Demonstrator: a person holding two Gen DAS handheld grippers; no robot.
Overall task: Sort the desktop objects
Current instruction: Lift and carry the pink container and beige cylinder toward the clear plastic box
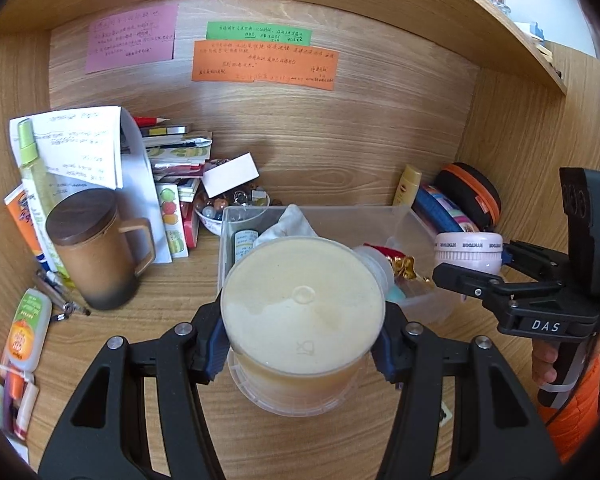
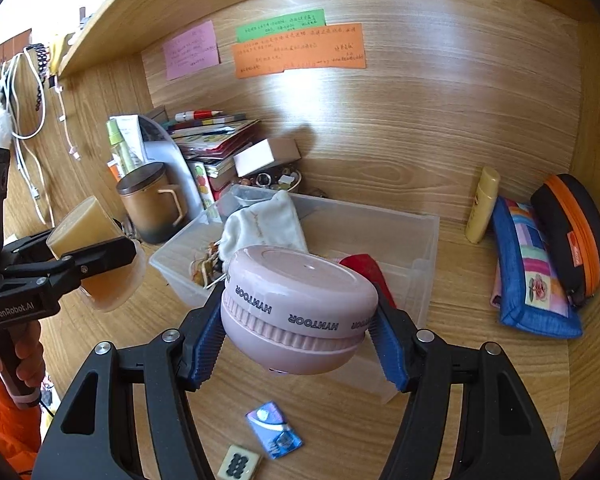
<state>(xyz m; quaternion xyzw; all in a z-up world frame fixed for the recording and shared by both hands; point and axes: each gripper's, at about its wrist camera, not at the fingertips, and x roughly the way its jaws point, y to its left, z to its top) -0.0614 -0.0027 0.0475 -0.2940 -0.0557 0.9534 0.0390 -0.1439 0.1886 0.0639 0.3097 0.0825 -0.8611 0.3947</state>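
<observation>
My left gripper (image 1: 302, 344) is shut on a clear round tub (image 1: 302, 320) of pale yellow cream, held upside down above the desk; the same tub (image 2: 86, 236) shows at the left of the right wrist view. My right gripper (image 2: 298, 342) is shut on a round pink device (image 2: 300, 308) lettered HYNTOOR, held over the near edge of the clear plastic bin (image 2: 416, 232). That pink device (image 1: 468, 250) appears at the right of the left wrist view, beside the bin (image 1: 228, 232). Inside the bin lie a white cloth pouch (image 2: 264, 220), a red item (image 2: 364, 266) and small bottles.
A lidded brown mug (image 1: 96, 248), papers, a green spray bottle (image 1: 30, 156) and stacked booklets crowd the left. A bowl of beads (image 1: 236, 204) stands behind the bin. A yellow tube (image 2: 482, 204), a blue patchwork pouch (image 2: 532, 276) and a black-orange case (image 2: 572, 232) lie right. A blue packet (image 2: 274, 430) lies near.
</observation>
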